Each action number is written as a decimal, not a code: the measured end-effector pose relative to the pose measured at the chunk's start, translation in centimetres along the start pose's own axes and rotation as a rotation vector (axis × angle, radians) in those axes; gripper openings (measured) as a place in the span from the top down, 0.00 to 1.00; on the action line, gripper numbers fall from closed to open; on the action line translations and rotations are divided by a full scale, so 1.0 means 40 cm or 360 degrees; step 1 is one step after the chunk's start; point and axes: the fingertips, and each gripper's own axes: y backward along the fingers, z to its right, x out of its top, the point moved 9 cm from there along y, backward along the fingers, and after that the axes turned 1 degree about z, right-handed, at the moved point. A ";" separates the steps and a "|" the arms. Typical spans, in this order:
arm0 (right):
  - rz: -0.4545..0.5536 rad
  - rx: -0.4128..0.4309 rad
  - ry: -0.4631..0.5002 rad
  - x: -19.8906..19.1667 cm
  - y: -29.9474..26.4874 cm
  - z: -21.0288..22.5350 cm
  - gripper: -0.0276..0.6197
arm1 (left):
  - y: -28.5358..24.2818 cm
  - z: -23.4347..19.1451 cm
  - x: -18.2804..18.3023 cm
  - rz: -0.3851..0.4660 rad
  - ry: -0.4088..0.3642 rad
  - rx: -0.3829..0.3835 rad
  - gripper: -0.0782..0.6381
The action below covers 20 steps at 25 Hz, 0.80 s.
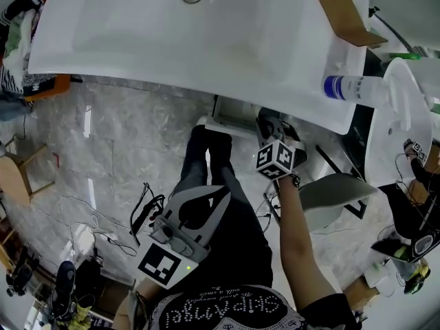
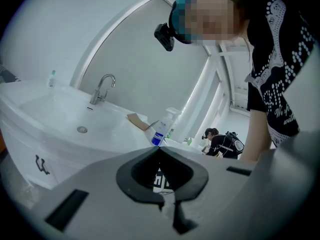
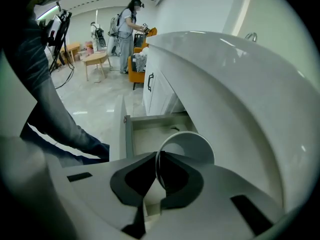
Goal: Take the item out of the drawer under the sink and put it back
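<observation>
In the right gripper view my right gripper [image 3: 156, 156] is shut on the thin rim of a white cup [image 3: 189, 145]. The cup hangs over the open drawer [image 3: 152, 126] under the sink [image 3: 225, 84]. From the head view I see only the right gripper's marker cube [image 1: 278, 159] below the sink's front edge [image 1: 206, 81]; the cup is hidden there. My left gripper [image 1: 218, 192] stays back over the person's legs. Its jaws [image 2: 159, 150] meet with nothing between them.
A blue-labelled pump bottle [image 1: 349, 87] and a cardboard piece [image 1: 342, 9] lie on the sink's right end. A white fixture [image 1: 393, 126] stands further right. Cables [image 1: 146, 208] trail over the marble floor. Another person [image 3: 126, 28] and a wooden stool [image 3: 95, 59] are far off.
</observation>
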 end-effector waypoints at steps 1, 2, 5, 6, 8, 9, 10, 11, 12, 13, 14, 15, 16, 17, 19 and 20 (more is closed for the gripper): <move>-0.0007 0.0008 0.0004 -0.002 -0.007 0.002 0.92 | 0.000 0.001 -0.004 -0.0002 0.0006 0.0007 0.89; -0.0013 0.0017 0.0008 -0.003 -0.014 0.005 0.92 | 0.001 0.002 -0.007 -0.0002 0.0014 0.0015 0.89; -0.0035 0.0042 0.0022 -0.002 -0.036 0.010 0.92 | 0.005 0.001 -0.010 0.0009 0.0038 0.0043 0.89; -0.0041 0.0052 0.0027 -0.001 -0.043 0.012 0.92 | 0.006 0.001 -0.011 0.0013 0.0043 0.0051 0.89; -0.0053 0.0071 0.0034 -0.001 -0.057 0.014 0.92 | 0.006 0.002 -0.013 0.0013 0.0049 0.0062 0.89; -0.0060 0.0081 0.0038 -0.002 -0.064 0.015 0.92 | 0.006 0.003 -0.014 0.0011 0.0052 0.0066 0.89; -0.0070 0.0090 0.0040 -0.003 -0.071 0.015 0.92 | 0.007 0.003 -0.016 0.0009 0.0056 0.0070 0.89; -0.0080 0.0100 0.0043 -0.004 -0.079 0.016 0.92 | 0.008 0.003 -0.018 0.0007 0.0058 0.0074 0.89; -0.0092 0.0109 0.0046 -0.005 -0.086 0.017 0.92 | 0.009 0.003 -0.020 0.0006 0.0060 0.0078 0.89; -0.0104 0.0117 0.0050 -0.006 -0.093 0.018 0.92 | 0.009 0.002 -0.021 0.0005 0.0063 0.0083 0.89; -0.0115 0.0126 0.0055 -0.007 -0.099 0.018 0.92 | 0.010 0.002 -0.023 0.0006 0.0067 0.0088 0.89; -0.0125 0.0134 0.0061 -0.008 -0.106 0.019 0.92 | 0.010 0.001 -0.024 0.0007 0.0072 0.0093 0.89; -0.0134 0.0143 0.0068 -0.009 -0.111 0.019 0.92 | 0.010 0.001 -0.026 0.0007 0.0076 0.0097 0.89; -0.0141 0.0152 0.0077 -0.010 -0.117 0.019 0.92 | 0.010 0.001 -0.027 0.0005 0.0080 0.0101 0.89; -0.0151 0.0170 0.0099 -0.010 -0.128 0.018 0.92 | 0.009 0.001 -0.030 0.0003 0.0087 0.0106 0.89; -0.0155 0.0179 0.0109 -0.010 -0.134 0.018 0.92 | 0.008 0.001 -0.031 0.0003 0.0090 0.0109 0.89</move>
